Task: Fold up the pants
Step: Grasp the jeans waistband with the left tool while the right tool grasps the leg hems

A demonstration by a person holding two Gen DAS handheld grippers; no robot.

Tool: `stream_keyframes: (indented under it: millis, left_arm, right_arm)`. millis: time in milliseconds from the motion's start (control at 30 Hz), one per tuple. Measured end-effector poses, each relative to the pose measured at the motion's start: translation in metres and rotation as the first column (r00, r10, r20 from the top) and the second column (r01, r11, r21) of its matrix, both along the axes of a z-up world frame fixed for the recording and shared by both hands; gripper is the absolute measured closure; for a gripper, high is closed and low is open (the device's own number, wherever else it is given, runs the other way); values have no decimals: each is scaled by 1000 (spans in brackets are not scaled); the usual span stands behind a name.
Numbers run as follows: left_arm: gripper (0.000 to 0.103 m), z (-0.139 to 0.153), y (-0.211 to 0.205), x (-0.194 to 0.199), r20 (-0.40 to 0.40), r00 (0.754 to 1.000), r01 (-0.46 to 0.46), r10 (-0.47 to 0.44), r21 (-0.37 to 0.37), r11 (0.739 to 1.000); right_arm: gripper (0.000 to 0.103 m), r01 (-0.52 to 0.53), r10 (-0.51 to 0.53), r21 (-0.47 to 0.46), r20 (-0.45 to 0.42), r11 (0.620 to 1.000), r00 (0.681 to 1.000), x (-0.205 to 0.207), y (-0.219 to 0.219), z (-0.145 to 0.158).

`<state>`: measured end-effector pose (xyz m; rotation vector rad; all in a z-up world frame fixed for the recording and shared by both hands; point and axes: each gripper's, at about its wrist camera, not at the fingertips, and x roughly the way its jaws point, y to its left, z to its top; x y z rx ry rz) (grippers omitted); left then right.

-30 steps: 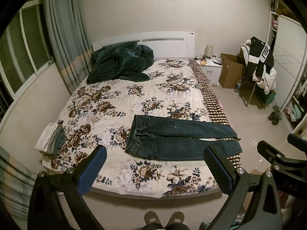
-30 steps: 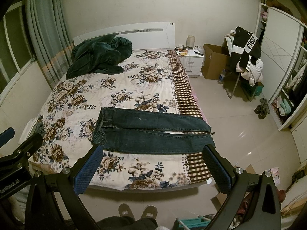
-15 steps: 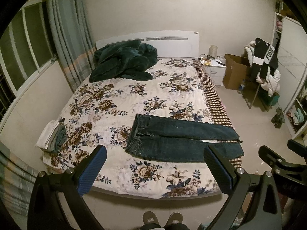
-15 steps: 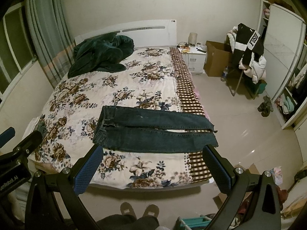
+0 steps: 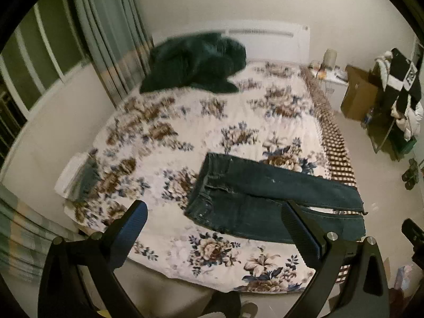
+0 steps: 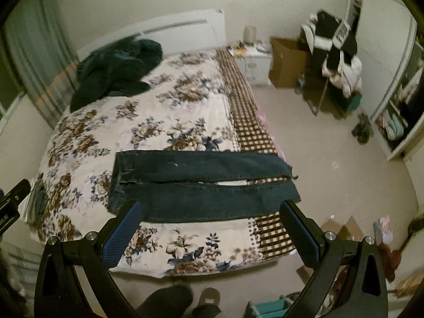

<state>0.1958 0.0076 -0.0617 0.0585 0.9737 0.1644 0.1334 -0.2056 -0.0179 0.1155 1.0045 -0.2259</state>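
Pants of dark denim lie flat across the near part of the bed, waistband toward the window side and both legs stretched out side by side toward the checked border of the bedspread, the hems reaching just over that edge. A narrow gap shows between the two legs near the cuffs. The left hand-held gripper hangs in the air above the foot of the bed with its blue-padded fingers spread wide and nothing between them; the same goes for the right hand-held gripper, wide open and empty, held short of the near leg of the pants. Neither one touches the cloth. Up by the white headboard a dark green blanket sits in a heap. A small stack of folded clothes rests at the bed's window-side edge. Across the floor stands a cardboard box beside a white nightstand.
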Motion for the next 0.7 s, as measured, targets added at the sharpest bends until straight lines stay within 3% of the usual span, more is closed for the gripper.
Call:
stream_keyframes:
  millis: [133,300,433,567,700]
  left_arm:
    - [0,-62,13,77,-97,995,-31,27,-38,999]
    - [0,-145,38,172,-233,968,-118,93,-95,988]
    - [0,-222,58,244,-350,922,-230,166,-150,962]
    - [1,-301,73,305,-441,862,-361,249,-189,913]
    - [10,-377,86,355,-509,798,-483,322,-221,847]
  right_arm:
    - [0,94,-91,37,-94,995,991,79,-29,-55]
    - [0,237,-220,56,-215,970,951,172,-70,-139]
    - [0,353,-328,42,-279,935,902,235,-115,-210]
    - [0,460,-425,47,-313,886,849,278,-169,-284]
    - [0,535,-484,42,-368,844,794,324,-226,-369]
